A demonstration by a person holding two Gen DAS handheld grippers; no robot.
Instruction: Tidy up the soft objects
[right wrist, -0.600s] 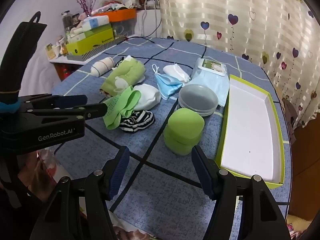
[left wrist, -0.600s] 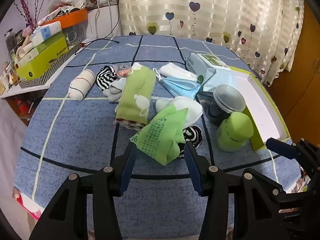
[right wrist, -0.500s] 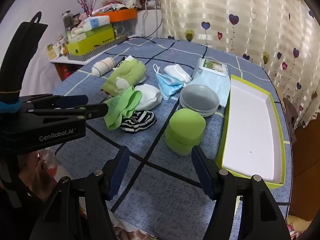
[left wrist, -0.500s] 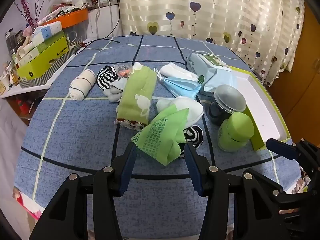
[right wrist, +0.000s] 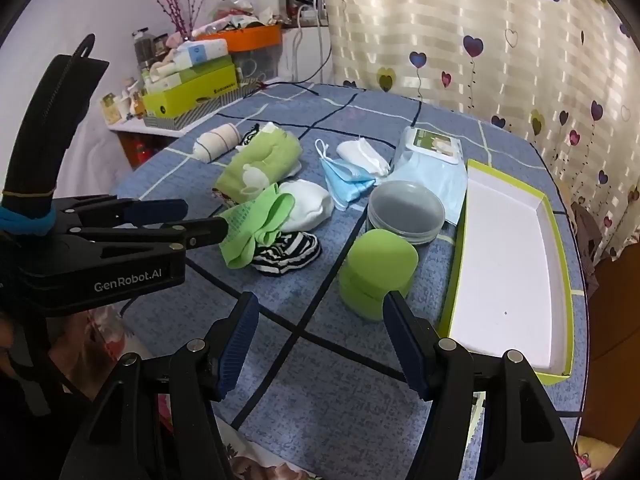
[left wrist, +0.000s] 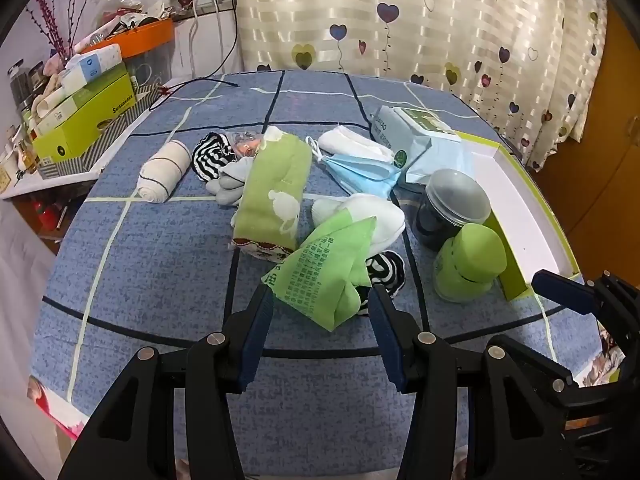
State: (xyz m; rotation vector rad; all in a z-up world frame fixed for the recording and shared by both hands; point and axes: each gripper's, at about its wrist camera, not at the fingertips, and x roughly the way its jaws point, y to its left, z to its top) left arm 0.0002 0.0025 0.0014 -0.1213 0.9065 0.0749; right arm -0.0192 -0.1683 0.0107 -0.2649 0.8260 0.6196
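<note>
A: The left gripper (left wrist: 320,312) is seen at the lower middle of the left wrist view, its jaws spread wide, nothing clamped. The green printed bag (left wrist: 326,276) is framed between the tips, just above them.

B: And the right gripper (right wrist: 318,330) is likewise held apart and empty, low in its own view, with the green lidded jar (right wrist: 376,272) just above its tips.

A: Risk is noted here. The bag is draped over a striped sock (left wrist: 384,270) and touches a white sock (left wrist: 372,216); if the jaws are closed low, both could be pinched together.

B: Agreed. The thin bag may also be slid along the blue cloth (left wrist: 160,264) rather than lifted.

A: The green-rimmed tray (right wrist: 508,264) is seen at the right, empty, well apart from the pile.

B: And the jar and the grey-lidded tub (right wrist: 406,212) stand between pile and tray, so they could be knocked on the way across.
</note>
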